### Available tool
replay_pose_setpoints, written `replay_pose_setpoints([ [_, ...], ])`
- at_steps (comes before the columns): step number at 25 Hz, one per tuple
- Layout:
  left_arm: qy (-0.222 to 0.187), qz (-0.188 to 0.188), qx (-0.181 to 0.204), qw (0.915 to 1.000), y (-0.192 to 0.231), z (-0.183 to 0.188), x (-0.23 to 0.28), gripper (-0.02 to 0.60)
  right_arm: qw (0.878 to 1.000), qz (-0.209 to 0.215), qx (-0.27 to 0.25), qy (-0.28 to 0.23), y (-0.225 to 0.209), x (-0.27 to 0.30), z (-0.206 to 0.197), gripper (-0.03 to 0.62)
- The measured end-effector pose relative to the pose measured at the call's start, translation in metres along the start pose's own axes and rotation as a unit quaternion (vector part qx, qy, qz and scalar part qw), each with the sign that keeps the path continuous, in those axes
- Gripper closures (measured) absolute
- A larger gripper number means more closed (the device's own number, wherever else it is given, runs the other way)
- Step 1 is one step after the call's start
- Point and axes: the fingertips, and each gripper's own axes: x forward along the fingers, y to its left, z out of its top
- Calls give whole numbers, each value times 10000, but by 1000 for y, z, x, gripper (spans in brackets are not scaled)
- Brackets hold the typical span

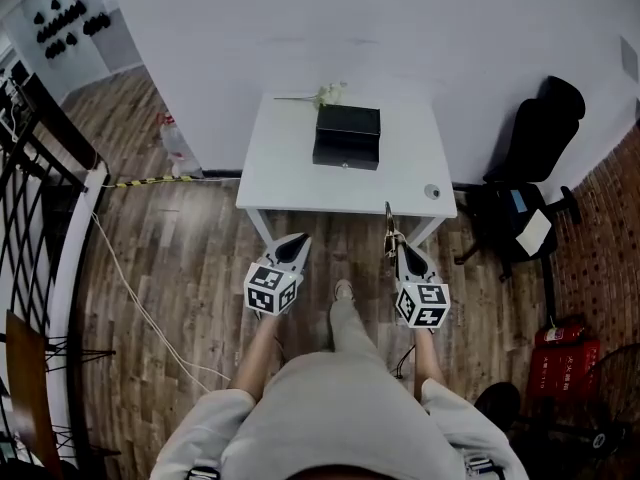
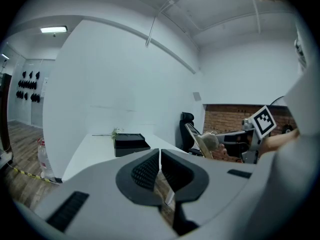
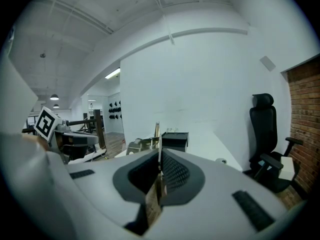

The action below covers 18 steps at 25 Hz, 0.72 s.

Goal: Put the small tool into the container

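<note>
The black box container [image 1: 346, 136] stands at the back of the white table [image 1: 290, 173], with its lid down. My right gripper [image 1: 401, 252] hovers over the floor just short of the table's front right corner. It is shut on the small tool [image 1: 389, 222], a thin flat blade with a tan wooden part that points toward the table. In the right gripper view the tool [image 3: 157, 133] stands edge-on between the jaws, with the container [image 3: 175, 139] beyond it. My left gripper [image 1: 297, 244] is level with it at the left, shut and empty [image 2: 159, 157]. The container [image 2: 129, 143] lies ahead of it.
A flower sprig [image 1: 325, 95] lies behind the container. A small round object [image 1: 432, 191] sits at the table's right front corner. A black office chair [image 1: 530, 183] stands to the right, red extinguishers [image 1: 568, 353] further down, and a cable [image 1: 140, 303] crosses the wooden floor on the left.
</note>
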Motion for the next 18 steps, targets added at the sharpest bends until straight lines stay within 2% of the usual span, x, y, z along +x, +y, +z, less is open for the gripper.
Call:
replay_pose_setpoints([
  [9, 30, -24, 20, 10000, 35, 15, 50, 566, 10000, 13, 29, 55, -20, 57, 10, 591],
  [18, 122, -2, -9, 9999, 76, 34, 125, 565, 9998, 133, 11, 158, -53, 136, 28, 591],
])
